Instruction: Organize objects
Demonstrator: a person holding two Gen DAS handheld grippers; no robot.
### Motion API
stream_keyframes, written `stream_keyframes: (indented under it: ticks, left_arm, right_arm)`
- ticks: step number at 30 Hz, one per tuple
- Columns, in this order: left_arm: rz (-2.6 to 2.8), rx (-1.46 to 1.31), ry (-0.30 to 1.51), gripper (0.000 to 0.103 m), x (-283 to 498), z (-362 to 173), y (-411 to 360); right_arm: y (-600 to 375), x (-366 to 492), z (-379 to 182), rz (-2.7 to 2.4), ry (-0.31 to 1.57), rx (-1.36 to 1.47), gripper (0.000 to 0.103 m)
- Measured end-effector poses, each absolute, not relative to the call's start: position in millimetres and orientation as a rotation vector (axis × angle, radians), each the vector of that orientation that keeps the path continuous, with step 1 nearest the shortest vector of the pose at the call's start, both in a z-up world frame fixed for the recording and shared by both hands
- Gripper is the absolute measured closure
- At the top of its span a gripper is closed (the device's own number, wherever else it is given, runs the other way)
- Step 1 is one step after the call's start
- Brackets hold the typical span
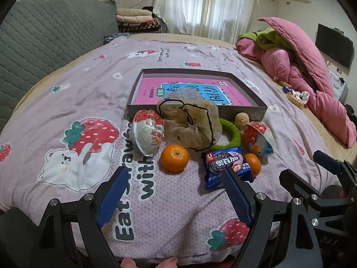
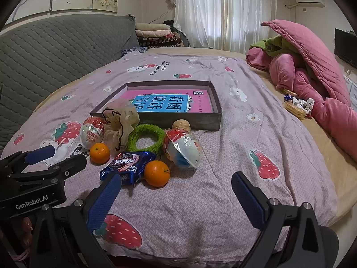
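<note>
A: Step? Both hand-held grippers, left (image 1: 171, 192) and right (image 2: 176, 197), gape wide, empty, above the bed (image 2: 223, 189).

B: Likely first pick. Snacks and oranges (image 1: 174, 158) lie loose just before the box (image 1: 245, 109); nearest orange wants a centred close.

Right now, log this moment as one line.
left hand-held gripper: open, empty | right hand-held gripper: open, empty | snacks, oranges: on bedspread | tray: holds pink book only

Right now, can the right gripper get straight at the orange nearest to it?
Probably yes. The right gripper is open, and bare bedspread lies between it and that orange; only the blue cookie packet touches its left side.
</note>
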State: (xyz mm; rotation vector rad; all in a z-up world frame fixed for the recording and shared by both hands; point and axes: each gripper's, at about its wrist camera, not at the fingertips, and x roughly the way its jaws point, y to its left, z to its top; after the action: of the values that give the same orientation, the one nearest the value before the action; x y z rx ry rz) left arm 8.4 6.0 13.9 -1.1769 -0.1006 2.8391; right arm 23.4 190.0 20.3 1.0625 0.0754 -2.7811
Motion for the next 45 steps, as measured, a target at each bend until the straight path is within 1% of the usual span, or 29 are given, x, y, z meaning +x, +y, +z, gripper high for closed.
stream_keyframes:
  ticks: [23,45]
  left_arm:
    - [2.841,-1.157,-0.072,0.017,11.1,16.9,10.2]
    - [2.839,-1.179,-0.104,0.017,13.1,14.9,3.5]
  right_arm:
    - [194.8,26.8,26.3,-2.808,0.055,1.036,0.003]
    - [196.9,28.9,27.5,-2.808,0.055,1.027,0.003]
